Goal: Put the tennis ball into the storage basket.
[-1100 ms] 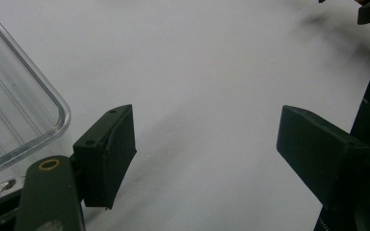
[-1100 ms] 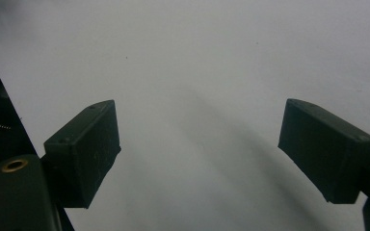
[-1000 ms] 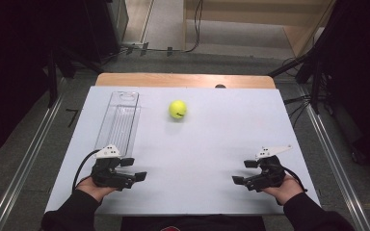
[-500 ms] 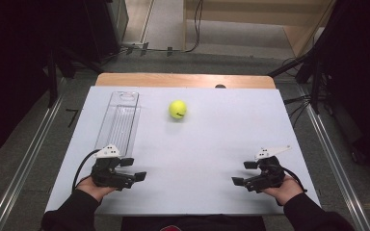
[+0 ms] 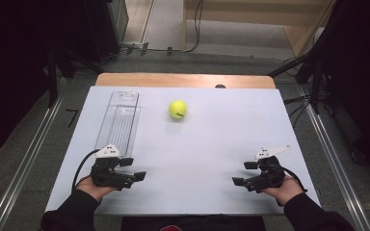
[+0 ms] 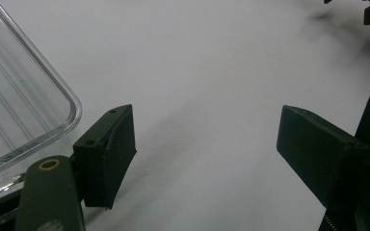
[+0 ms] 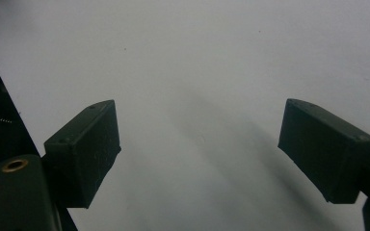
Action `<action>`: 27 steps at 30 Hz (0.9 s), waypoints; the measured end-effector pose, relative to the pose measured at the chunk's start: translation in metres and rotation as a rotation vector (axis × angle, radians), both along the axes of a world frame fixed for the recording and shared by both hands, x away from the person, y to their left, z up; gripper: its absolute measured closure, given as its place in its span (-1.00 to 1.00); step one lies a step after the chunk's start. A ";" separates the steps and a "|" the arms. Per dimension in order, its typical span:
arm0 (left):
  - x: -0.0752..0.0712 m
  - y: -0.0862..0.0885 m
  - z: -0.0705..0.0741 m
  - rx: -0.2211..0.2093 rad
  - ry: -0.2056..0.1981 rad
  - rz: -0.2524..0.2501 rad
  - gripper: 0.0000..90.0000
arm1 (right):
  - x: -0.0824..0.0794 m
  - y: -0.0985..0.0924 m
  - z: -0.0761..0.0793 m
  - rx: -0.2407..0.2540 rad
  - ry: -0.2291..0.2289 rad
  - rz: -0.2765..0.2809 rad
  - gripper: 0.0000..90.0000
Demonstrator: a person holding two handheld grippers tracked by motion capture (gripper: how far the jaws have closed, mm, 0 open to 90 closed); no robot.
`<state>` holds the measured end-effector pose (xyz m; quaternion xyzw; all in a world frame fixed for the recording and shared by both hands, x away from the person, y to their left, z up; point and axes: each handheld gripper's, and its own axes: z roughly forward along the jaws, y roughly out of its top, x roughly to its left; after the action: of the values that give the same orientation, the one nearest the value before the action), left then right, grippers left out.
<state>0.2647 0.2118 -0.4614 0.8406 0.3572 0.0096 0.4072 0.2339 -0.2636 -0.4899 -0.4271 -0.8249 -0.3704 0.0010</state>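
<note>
A yellow-green tennis ball [image 5: 178,109] lies on the white tabletop [image 5: 212,139], toward the back and near the middle. Left of it a long clear plastic tray [image 5: 119,120] lies with nothing in it. My left gripper [image 5: 132,169] rests at the front left, just below the tray's near end, jaws pointing right. In the left gripper view its jaws [image 6: 204,113] stand open over bare white surface, the tray's corner [image 6: 24,96] beside the left jaw. My right gripper [image 5: 244,173] rests at the front right, pointing left. Its jaws [image 7: 198,106] are open with nothing between them.
A wooden strip [image 5: 183,80] borders the tabletop at the back, with a small dark object [image 5: 220,86] on its edge. Metal rails [image 5: 24,163] run along both sides on the floor. Cables and dark equipment stand beyond the table.
</note>
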 end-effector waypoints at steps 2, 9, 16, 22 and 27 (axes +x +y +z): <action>0.000 0.000 0.000 -0.001 -0.001 0.001 -0.52 | 0.000 0.001 0.000 -0.003 0.001 0.005 -0.72; 0.000 -0.001 -0.001 0.000 0.001 0.004 -0.52 | 0.000 0.001 -0.001 -0.006 0.001 0.005 -0.72; 0.001 -0.001 -0.001 0.005 -0.001 0.004 -0.52 | 0.000 0.002 -0.001 -0.007 0.002 0.010 -0.72; 0.001 -0.001 -0.002 0.009 0.001 0.004 -0.52 | 0.000 0.002 -0.002 -0.011 0.005 0.017 -0.72; 0.002 -0.001 0.000 -0.008 0.022 0.012 -0.52 | 0.000 0.002 -0.002 -0.014 0.009 0.012 -0.72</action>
<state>0.2668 0.2104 -0.4616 0.8369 0.3667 0.0013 0.4063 0.2338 -0.2615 -0.4916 -0.4236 -0.8300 -0.3629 0.0040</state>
